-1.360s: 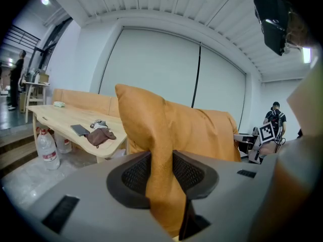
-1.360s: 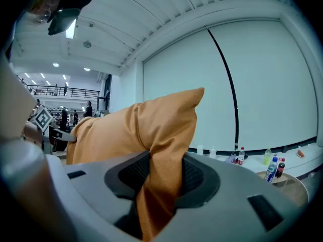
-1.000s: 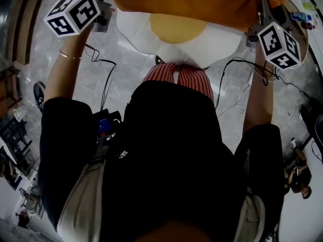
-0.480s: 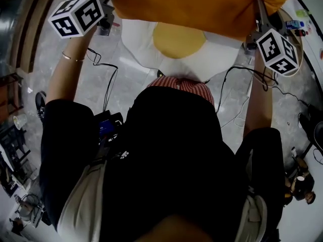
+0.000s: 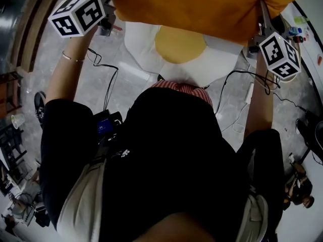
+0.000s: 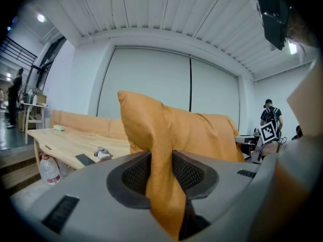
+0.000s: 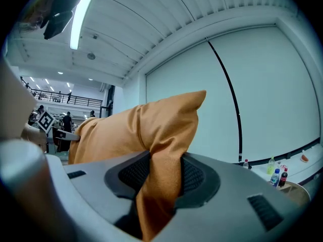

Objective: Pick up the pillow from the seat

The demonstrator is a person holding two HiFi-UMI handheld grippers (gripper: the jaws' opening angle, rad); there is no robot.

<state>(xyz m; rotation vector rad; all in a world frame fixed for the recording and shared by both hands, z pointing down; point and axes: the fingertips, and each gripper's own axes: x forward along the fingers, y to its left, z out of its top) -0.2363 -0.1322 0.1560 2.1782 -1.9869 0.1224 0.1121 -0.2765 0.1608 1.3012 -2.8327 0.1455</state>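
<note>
Clamped tight on opposite corners of the orange pillow [image 5: 192, 6] with left tool [image 6: 161, 180] and right tool [image 7: 160, 183], likely to spread its weight; held across the frame's top, clear above the egg-patterned seat [image 5: 219, 59] at upper centre.

I was looking into a big open lab hall, not a home. A ribbed metal ceiling [image 6: 166, 9] filled the top of the left gripper view, with a long wooden table [image 6: 70, 140] at lower left. The right gripper view showed a strip light [image 7: 81, 16] and a mezzanine railing [image 7: 65, 101] at left. Cables [image 5: 101, 64] trailed over the pale floor [image 5: 136, 84].
</note>
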